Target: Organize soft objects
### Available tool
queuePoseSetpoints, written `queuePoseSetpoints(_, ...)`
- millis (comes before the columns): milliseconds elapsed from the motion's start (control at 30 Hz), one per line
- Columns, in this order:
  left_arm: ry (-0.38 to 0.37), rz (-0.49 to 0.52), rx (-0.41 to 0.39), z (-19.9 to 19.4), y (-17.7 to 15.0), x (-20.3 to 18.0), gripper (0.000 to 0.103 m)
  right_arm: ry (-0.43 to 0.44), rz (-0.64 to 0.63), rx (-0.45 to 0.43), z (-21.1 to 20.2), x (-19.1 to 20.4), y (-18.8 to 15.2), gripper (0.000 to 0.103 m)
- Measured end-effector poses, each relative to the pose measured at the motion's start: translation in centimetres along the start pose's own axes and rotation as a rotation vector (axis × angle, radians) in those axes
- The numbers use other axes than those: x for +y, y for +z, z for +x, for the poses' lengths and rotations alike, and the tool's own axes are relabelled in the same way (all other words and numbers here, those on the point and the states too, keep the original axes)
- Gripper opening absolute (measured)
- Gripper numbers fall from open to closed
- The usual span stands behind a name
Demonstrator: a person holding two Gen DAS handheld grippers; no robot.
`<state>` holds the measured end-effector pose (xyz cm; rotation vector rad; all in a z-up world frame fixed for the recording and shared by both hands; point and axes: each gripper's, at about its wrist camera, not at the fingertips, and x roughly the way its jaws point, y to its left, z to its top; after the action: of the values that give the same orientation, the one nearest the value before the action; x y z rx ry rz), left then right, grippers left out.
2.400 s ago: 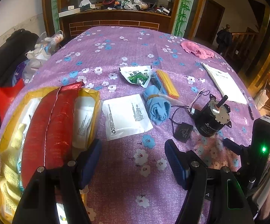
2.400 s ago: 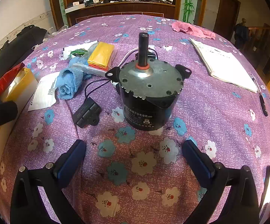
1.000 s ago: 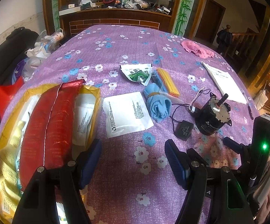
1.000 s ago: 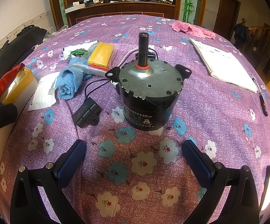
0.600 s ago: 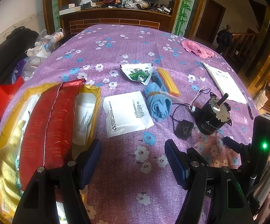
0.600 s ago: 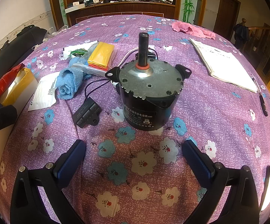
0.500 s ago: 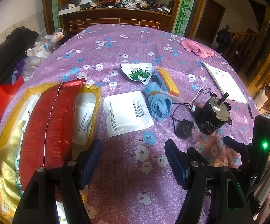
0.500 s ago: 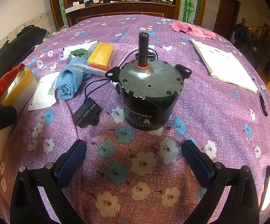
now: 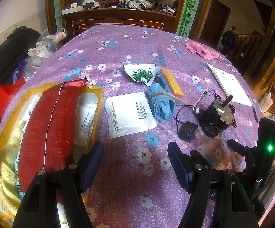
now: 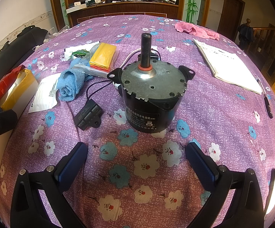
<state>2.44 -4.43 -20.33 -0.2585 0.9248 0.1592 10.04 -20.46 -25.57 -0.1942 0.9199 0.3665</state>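
A rolled blue towel [image 9: 161,104] [image 10: 70,83] lies mid-table beside a white packet [image 9: 129,112] and a clear bag of yellow and orange strips [image 9: 172,82] [image 10: 103,58]. A pink cloth [image 9: 201,49] [image 10: 196,30] sits at the far right. On the left, a yellow bag [image 9: 2,171] holds a red packet [image 9: 50,121], white packets and a yellow cloth. My left gripper [image 9: 135,163] hovers open over bare tablecloth near the bag. My right gripper [image 10: 136,161] is open, just short of a black motor [image 10: 150,95] [image 9: 216,120].
A black wired adapter [image 10: 89,114] lies left of the motor. A green-and-white sachet [image 9: 142,74], a white booklet [image 10: 226,66] and a pen [image 10: 266,100] rest on the purple flowered tablecloth [image 10: 137,171]. Plastic bags [image 9: 44,47] and a dark case sit beyond the left edge.
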Motion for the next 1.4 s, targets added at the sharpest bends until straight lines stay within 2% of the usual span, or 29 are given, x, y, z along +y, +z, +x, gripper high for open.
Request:
queuePoseSetpoints(667,-0.051,-0.016,0.012,-0.2,0.5,0.6,0.073,0.002,0.013,0.001,-0.1,0.1,0.2,0.103)
queuePoseSetpoints(800,-0.054,-0.018,0.013,-0.1,0.7,0.5,0.073,0.092,0.098,-0.028,-1.2,-1.2,-0.2,0.103)
queuePoseSetpoints(900,-0.069,-0.024,0.02,-0.1,1.0,0.3,0.073,0.225,0.168,-0.032,-2.1,-2.5,-0.4,0.103)
queuePoseSetpoints(1067,-0.117,-0.014,0.026,-0.3,2.0,-0.9,0.073,0.404,0.253,-0.108,-3.8,-4.0,-0.6,0.103)
queuePoseSetpoints(1233,-0.072,0.053,0.052,1.7,3.4,-2.7,0.073,0.491,0.293,-0.145,-4.7,-4.9,-0.6,0.103)
queuePoseSetpoints(1400,-0.064,0.088,0.061,4.0,5.9,-4.4,0.073,0.511,0.356,-0.159,-4.8,-6.2,-0.7,0.098)
